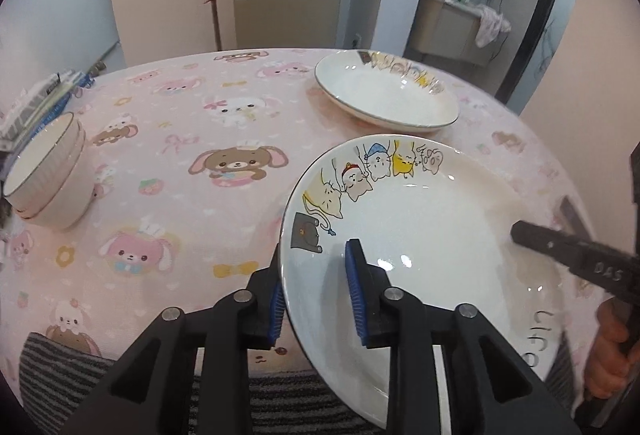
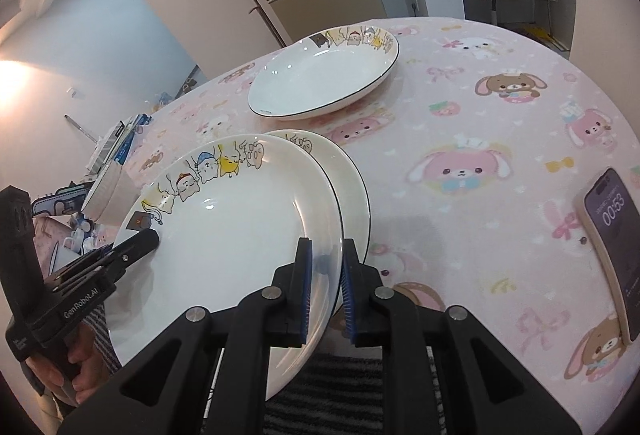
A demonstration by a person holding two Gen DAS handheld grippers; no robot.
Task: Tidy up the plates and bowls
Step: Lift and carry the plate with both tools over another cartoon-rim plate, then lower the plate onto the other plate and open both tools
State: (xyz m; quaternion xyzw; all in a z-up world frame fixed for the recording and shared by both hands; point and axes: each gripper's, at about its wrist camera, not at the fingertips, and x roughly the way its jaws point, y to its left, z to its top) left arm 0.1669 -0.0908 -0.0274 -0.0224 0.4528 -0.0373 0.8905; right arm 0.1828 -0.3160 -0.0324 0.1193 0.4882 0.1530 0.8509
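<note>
A white plate with cartoon cats [image 1: 420,235] [image 2: 224,235] is tilted over a second like plate [image 2: 352,187] on the pink tablecloth. My left gripper [image 1: 316,255] straddles its left rim, one blue pad under the edge and the other above the plate's inside without pressing. My right gripper [image 2: 326,243] straddles the opposite rim, and a gap shows beside the edge. A third cat plate [image 1: 384,95] [image 2: 320,83] lies alone at the far side. Two stacked white bowls [image 1: 44,175] [image 2: 108,191] stand at the left.
A phone [image 2: 612,247] with a lit screen lies near the table's right edge. Books and boxes [image 1: 36,103] are piled at the far left, behind the bowls. A hand [image 2: 80,367] grips the left tool's handle. A striped cloth [image 1: 280,403] runs along the near edge.
</note>
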